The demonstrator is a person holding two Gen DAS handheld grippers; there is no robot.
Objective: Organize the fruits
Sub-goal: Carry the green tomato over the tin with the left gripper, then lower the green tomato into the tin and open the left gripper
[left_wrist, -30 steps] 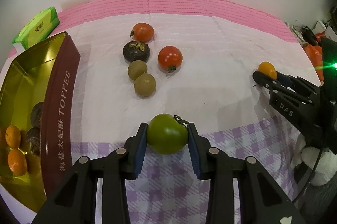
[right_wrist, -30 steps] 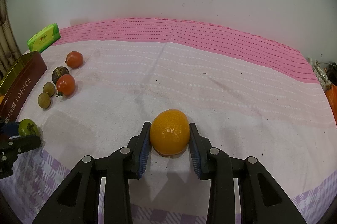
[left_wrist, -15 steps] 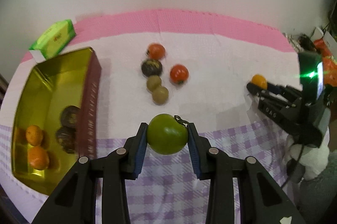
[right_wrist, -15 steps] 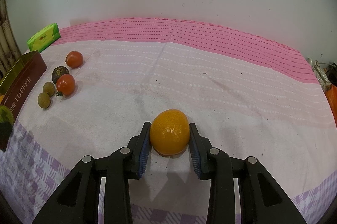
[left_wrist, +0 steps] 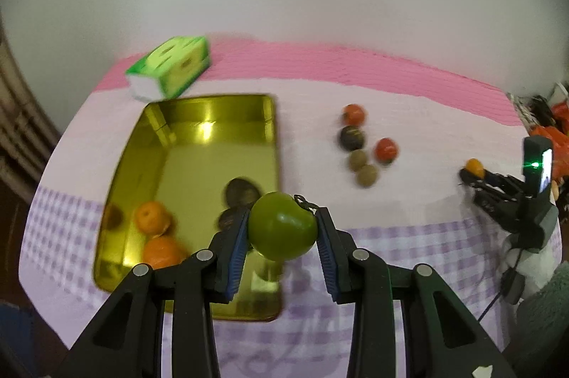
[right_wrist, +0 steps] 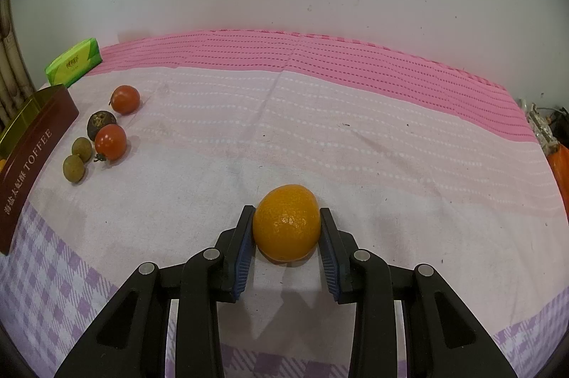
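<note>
Your left gripper point(left_wrist: 282, 228) is pinching a green fruit point(left_wrist: 282, 226) over the gold tin point(left_wrist: 213, 114) (side reading "TOFFEE") holding oranges point(left_wrist: 153, 218); your right gripper point(right_wrist: 286, 228) is squeezing an orange point(right_wrist: 286, 223).

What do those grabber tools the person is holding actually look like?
Each hand-held gripper, left and right, is matte black plastic: two angular linkage arms with silver rivets, ending in ribbed blue pads. Seen from the left camera, the right one carries a phone-like screen, a green light and a dangling black cable.
</note>
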